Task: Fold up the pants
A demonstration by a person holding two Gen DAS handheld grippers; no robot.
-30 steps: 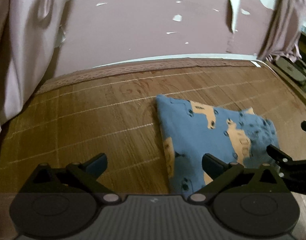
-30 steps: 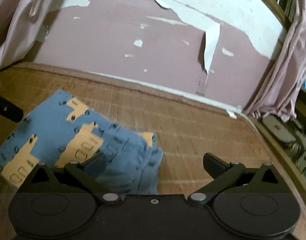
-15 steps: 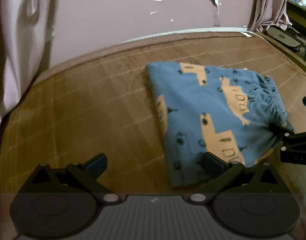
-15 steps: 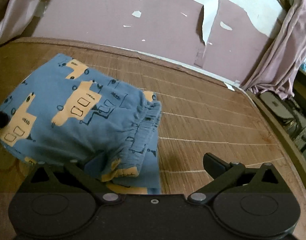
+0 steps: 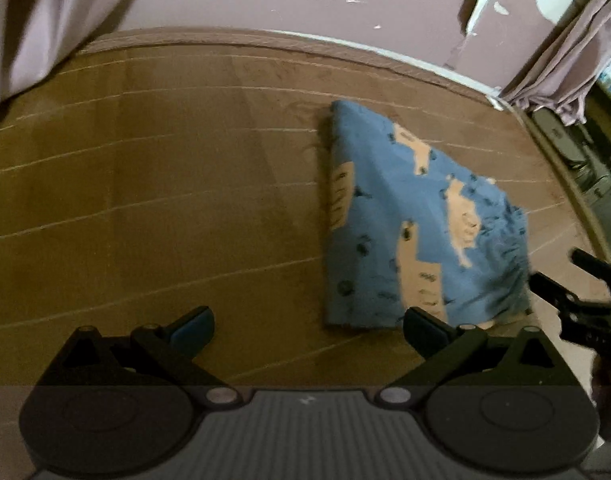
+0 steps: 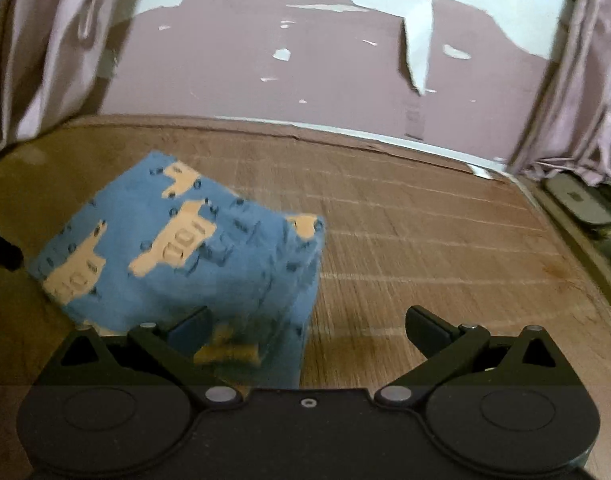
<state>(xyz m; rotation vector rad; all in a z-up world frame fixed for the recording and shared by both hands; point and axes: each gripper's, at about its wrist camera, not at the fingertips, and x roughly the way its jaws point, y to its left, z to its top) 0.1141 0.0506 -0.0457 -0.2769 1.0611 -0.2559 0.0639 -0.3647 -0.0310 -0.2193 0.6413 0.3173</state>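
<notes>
Item under inspection: 1 pair of blue pants [image 5: 417,236] printed with tan vehicles, lying on the brown woven mat [image 5: 165,200] near the peeling mauve wall [image 6: 325,60]. The garment is already a compact rectangle of several layers; its gathered waistband edge faces the right gripper [image 6: 307,326].

Left gripper [image 5: 307,326]: jaws spread wide, nothing between them. It hangs over bare mat at the near left corner of the bundle; its right finger overlaps that corner in the left wrist view, but contact cannot be confirmed.

Right gripper: jaws equally wide apart, holding nothing. Its left finger sits over the near edge of the cloth, its right finger over bare mat.

Assessment: folding appears essentially complete, and both tools look clear of the fabric. The step in hand is judged to be release or final check. If any move remains, it calls for squaring the loose near edge by the right gripper without dragging the upper layers off the stack.

Containers: none in view. A dark flat object [image 6: 577,200] lies off the mat at right; its nature cannot be told.
</notes>
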